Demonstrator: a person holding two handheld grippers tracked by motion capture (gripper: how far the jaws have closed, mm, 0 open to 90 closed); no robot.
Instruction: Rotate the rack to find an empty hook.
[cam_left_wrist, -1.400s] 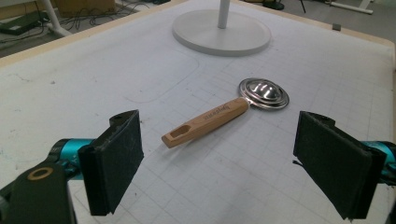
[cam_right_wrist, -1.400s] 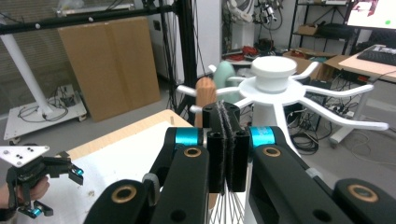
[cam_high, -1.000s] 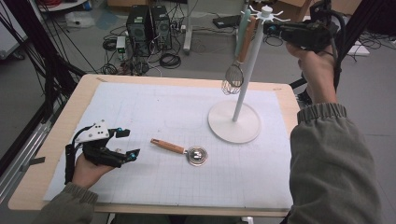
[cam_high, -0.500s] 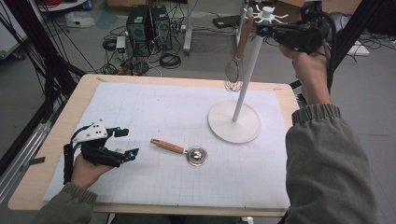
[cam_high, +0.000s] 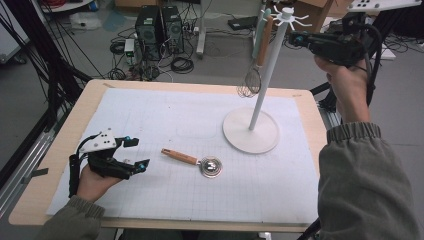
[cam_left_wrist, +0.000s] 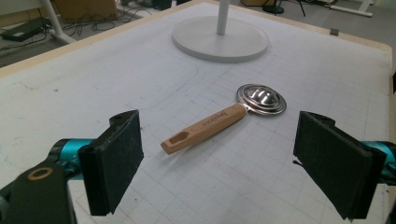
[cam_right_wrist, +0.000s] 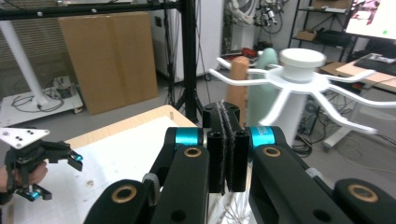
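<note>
One wooden table (cam_high: 50, 165) with one white gridded mat (cam_high: 165, 115) covering most of it. Everything below is placed relative to the one white stand (cam_high: 267, 75), the pole on a round base with little arms fanning out at the top.

The stand sits on the mat's far right part. Two utensils hang from its top arms: one wire whisk (cam_high: 250, 82) with a wooden handle, dangling right against the pole on its left, and one pale green handle (cam_high: 258, 30) just beside it. Can't tell what's on the end of that one.

Two grippers. The right gripper (cam_high: 295, 39) is held up level with the stand's top, just to its right, jaws clenched flat together with nothing between them. The left gripper (cam_high: 136, 152) rests well left of the stand's base, near the mat's front left, jaws spread wide and empty.

One wooden-handled measuring spoon (cam_high: 192, 161) lies flat on the mat, front-left of the base, between it and the left gripper, touching neither.
</note>
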